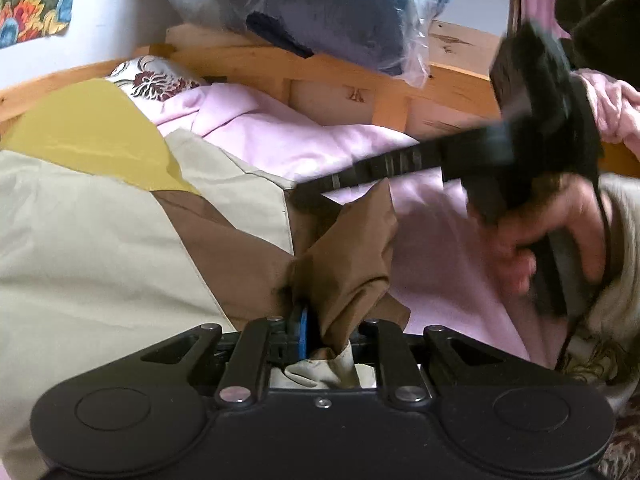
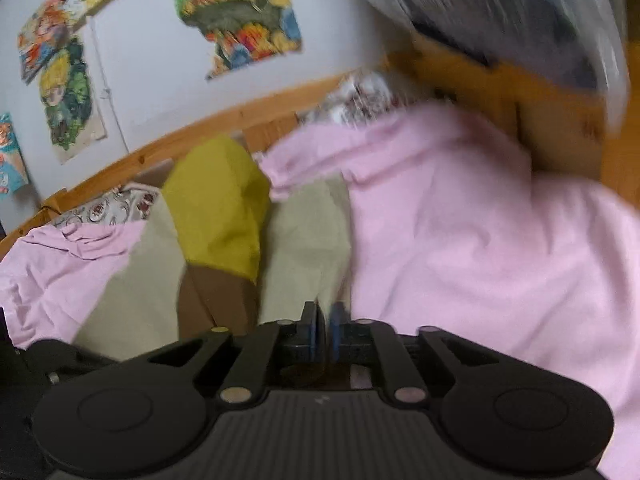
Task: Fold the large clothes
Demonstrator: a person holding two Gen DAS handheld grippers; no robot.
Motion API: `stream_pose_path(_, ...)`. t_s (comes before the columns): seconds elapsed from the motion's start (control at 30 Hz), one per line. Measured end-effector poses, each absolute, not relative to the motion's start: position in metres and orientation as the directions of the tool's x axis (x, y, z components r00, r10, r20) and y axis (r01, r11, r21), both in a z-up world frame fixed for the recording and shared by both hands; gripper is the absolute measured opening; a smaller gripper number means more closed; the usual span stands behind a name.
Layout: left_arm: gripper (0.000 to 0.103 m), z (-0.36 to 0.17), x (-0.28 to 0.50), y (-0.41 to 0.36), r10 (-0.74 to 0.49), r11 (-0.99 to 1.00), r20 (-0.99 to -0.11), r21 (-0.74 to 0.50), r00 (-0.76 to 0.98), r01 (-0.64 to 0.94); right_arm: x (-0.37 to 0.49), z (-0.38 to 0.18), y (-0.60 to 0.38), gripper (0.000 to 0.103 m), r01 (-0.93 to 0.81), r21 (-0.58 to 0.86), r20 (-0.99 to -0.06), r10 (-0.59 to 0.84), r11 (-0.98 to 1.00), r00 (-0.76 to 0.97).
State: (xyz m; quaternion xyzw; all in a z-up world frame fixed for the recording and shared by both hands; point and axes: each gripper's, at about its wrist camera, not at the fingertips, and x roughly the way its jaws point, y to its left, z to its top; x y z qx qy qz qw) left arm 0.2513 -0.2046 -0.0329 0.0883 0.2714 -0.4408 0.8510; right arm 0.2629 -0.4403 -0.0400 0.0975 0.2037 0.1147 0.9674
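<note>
Crumpled brown fabric (image 1: pixel 352 264) in left hand-held gripper (image 1: pixel 326 332)

I'm seeing 1 big jacket (image 1: pixel 100 240), 1 pink sheet (image 2: pixel 460 240), 2 grippers, left (image 1: pixel 320 332) & right (image 2: pixel 325 328), 1 plastic bag (image 1: pixel 320 12), approx. 5 wall pics (image 2: pixel 240 12).

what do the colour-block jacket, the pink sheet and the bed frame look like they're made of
Jacket: probably a thin synthetic shell, smooth with a faint sheen on the mustard panel and crisp creases where the left gripper pinches it.
Pink sheet: soft matte woven fabric, likely cotton, with gentle wrinkles.
Bed frame: light wood, perhaps pine, with visible knots and grain.
</note>
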Motion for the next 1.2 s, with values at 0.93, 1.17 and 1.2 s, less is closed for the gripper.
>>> stream_pose_path(0.93, 0.066, 0.019, 0.209, -0.150, -0.797, 0.560, -0.389, -0.189, 0.462, 0.807, 0.374, -0.059, -0.406, 0.002, -0.290, 0.214, -0.507, 0.360, 0.933, 0.783)
stream_pose_path(1.17, 0.067, 0.020, 0.238, -0.079, -0.567, 0.823, -0.413, -0.305, 0.712, 0.479, 0.369, -0.064, -0.399, 0.002, -0.305, 0.147, -0.499, 0.337, 0.941, 0.799)
stream_pose_path(1.2, 0.061, 0.012, 0.248, -0.071, -0.561, 0.826, -0.443, -0.352, 0.699, 0.439, 0.368, -0.064, -0.397, 0.002, -0.306, 0.132, -0.502, 0.330, 0.943, 0.799)
